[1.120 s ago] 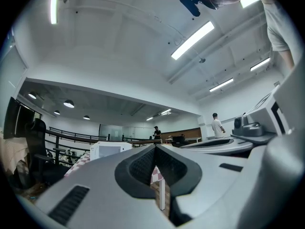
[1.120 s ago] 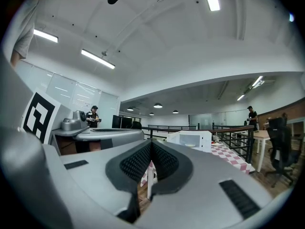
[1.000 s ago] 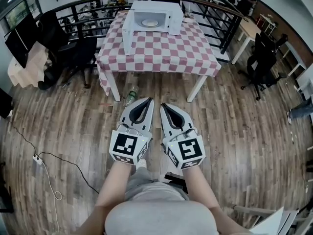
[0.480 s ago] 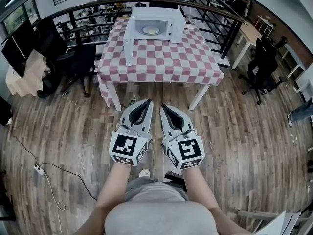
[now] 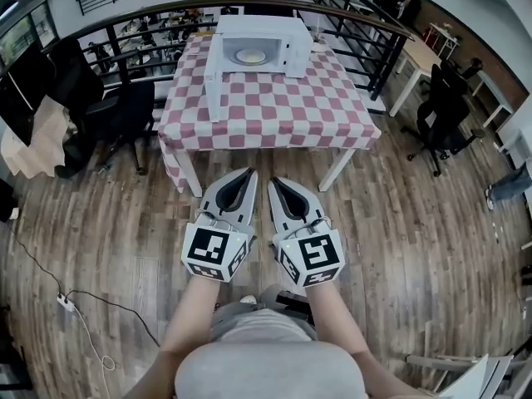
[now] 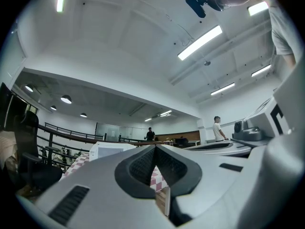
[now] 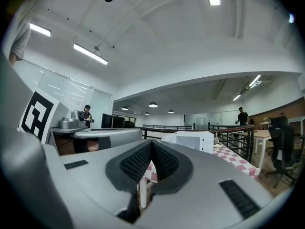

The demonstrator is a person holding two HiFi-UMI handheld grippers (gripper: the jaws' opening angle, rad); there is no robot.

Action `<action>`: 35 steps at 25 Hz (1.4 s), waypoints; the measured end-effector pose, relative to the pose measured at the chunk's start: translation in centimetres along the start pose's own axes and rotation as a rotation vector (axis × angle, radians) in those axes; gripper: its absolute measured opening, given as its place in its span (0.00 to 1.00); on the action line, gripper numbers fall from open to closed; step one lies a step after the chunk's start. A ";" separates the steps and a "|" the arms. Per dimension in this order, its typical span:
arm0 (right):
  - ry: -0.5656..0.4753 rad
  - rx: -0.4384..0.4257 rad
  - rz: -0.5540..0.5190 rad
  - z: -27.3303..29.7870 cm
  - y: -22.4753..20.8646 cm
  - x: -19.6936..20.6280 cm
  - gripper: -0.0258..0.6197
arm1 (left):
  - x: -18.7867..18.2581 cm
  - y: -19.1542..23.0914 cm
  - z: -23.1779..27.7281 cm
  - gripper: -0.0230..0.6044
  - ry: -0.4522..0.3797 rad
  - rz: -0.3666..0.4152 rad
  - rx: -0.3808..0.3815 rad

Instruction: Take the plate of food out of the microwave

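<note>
A white microwave stands at the far side of a table with a red-and-white checked cloth. Its door hangs open to the left, and a pale plate of food shows inside. Both grippers are held side by side over the wooden floor, short of the table's near edge. The left gripper is shut with nothing in it, and so is the right gripper. In the left gripper view the microwave lies ahead, past the shut left gripper. The right gripper view shows the microwave beyond the shut right gripper.
A black office chair stands left of the table and another to its right. A dark railing runs behind the table. A cable with a power strip lies on the floor at the left. A small glass sits beside the microwave.
Both grippers, still shut and side by side, have come closer to the table. The table and microwave look larger, and a bottle on the floor is now hidden behind the left gripper.
</note>
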State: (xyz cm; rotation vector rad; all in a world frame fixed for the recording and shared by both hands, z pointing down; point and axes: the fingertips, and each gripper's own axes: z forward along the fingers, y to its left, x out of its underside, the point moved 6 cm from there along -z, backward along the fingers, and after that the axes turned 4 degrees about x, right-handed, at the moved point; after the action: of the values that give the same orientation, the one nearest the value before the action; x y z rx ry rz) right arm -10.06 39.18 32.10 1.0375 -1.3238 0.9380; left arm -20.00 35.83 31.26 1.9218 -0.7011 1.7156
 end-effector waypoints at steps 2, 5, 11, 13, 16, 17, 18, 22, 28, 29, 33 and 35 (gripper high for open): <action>0.004 0.003 0.001 0.6 -0.1 0.1 0.08 | 0.2 0.5 0.4 0.04 0.001 -0.004 0.003; 0.012 0.009 0.001 1.3 -0.5 0.4 0.08 | 0.5 1.2 1.0 0.04 0.003 -0.016 0.006; 0.017 0.006 0.004 3.1 -1.6 1.1 0.08 | 1.3 2.5 2.7 0.04 0.001 -0.036 -0.008; 0.015 -0.001 0.005 4.0 -2.2 1.2 0.08 | 1.5 3.0 3.5 0.04 0.005 -0.036 -0.016; 0.012 -0.014 0.005 5.6 -3.1 1.2 0.08 | 1.6 4.1 4.9 0.04 0.009 -0.031 -0.027; 0.012 -0.019 0.004 6.2 -3.5 1.2 0.08 | 1.7 4.5 5.5 0.04 0.009 -0.033 -0.031; 0.011 -0.023 0.004 6.9 -3.9 1.2 0.08 | 1.7 4.9 6.1 0.04 0.008 -0.035 -0.035; 0.015 -0.036 0.002 9.2 -5.7 1.6 0.08 | 2.2 6.2 8.6 0.04 0.012 -0.036 -0.045; 0.019 -0.050 0.009 12.9 -8.5 1.9 0.08 | 2.8 8.3 12.8 0.04 0.021 -0.038 -0.051; 0.022 -0.053 0.008 13.5 -9.0 2.0 0.08 | 2.9 8.7 13.6 0.04 0.022 -0.040 -0.053; 0.035 -0.065 0.009 15.9 -11.3 2.5 0.08 | 3.5 10.1 16.5 0.04 0.028 -0.046 -0.066; 0.036 -0.068 0.013 17.3 -12.5 2.5 0.08 | 3.6 10.8 18.1 0.04 0.032 -0.048 -0.071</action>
State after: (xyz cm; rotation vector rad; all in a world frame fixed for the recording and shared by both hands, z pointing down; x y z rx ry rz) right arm -2.99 18.94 33.49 0.9565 -1.3251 0.9113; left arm -13.03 15.72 32.96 1.8443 -0.6898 1.6666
